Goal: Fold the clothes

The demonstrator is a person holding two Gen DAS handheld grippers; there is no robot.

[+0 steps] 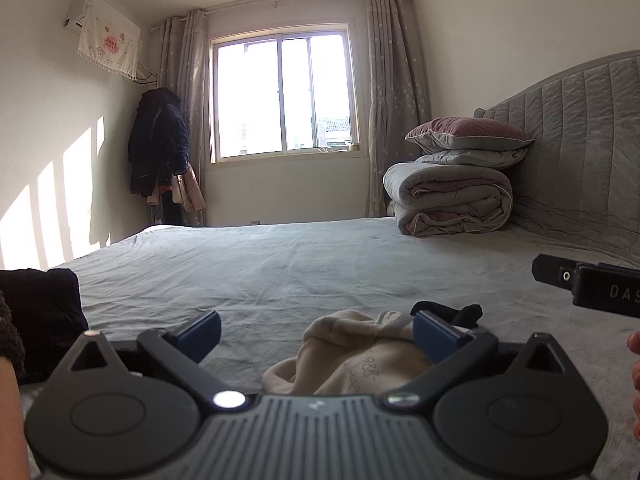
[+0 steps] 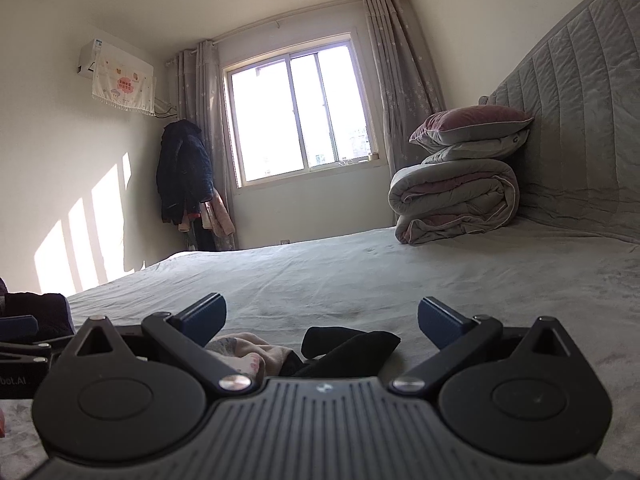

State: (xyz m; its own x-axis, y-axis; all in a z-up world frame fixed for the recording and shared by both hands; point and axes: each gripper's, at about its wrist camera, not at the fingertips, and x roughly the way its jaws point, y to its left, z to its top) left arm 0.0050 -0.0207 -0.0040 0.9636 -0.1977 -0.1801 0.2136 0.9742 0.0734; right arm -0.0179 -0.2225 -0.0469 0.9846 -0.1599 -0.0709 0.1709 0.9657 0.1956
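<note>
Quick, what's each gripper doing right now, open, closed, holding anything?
Left gripper: open, holding nothing, above the cream garment.
Right gripper: open, holding nothing, above the black garment.

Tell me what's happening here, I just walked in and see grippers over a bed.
A person holds two grippers over the bed, about to fold clothes. The left gripper hangs open above a crumpled cream garment; the right gripper hangs open above a black garment. Neither is gripped yet.
</note>
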